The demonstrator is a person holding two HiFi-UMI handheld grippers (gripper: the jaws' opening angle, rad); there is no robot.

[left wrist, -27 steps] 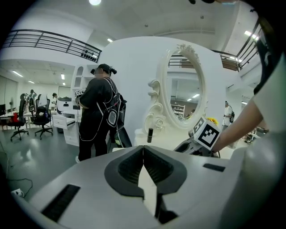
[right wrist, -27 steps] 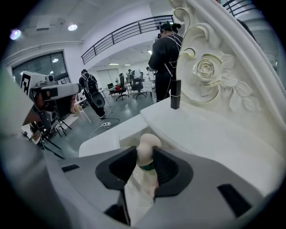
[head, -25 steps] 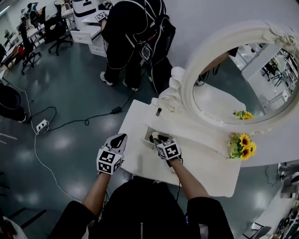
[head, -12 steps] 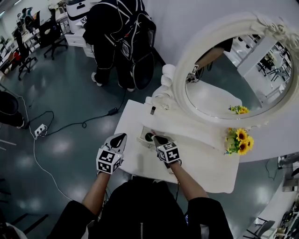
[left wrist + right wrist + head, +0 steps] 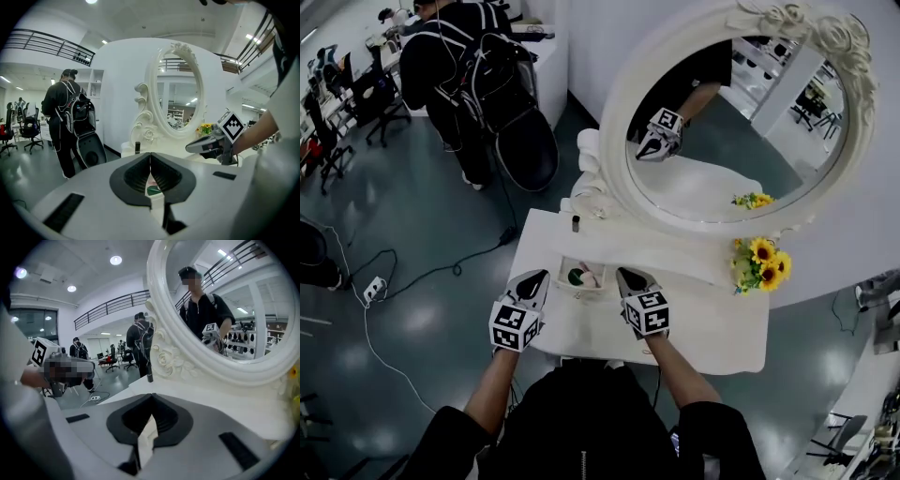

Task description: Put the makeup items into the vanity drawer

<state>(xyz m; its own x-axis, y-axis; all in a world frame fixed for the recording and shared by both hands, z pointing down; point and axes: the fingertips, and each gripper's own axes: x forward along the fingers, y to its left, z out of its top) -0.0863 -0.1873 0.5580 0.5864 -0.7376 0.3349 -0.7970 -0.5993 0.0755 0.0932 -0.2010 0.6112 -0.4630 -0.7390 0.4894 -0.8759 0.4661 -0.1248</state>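
1. A small white open drawer (image 5: 563, 282) is seen in the middle of the head view. It is set in the white vanity table (image 5: 712, 330).
2. A round green makeup thing (image 5: 575, 277) and a pink makeup thing (image 5: 592, 277) are laid side by side inside the drawer.
3. The left gripper (image 5: 541, 275) is held just left of the drawer. Its jaws are pressed together and nothing is pinched.
4. The right gripper (image 5: 624, 273) is held just right of the drawer. Its jaws have just been closing and are now pressed together, with nothing between them.
5. A small dark tube (image 5: 576, 223) is stood upright on the table above the drawer in the frame. It is near the curly foot of the big oval mirror with a white frame (image 5: 619, 141).
6. Yellow sunflowers (image 5: 760, 262) are seen at the right of the frame, just below the mirror.
7. A person in black clothes with a backpack (image 5: 464, 70) is seen at the upper left, well apart from the table.
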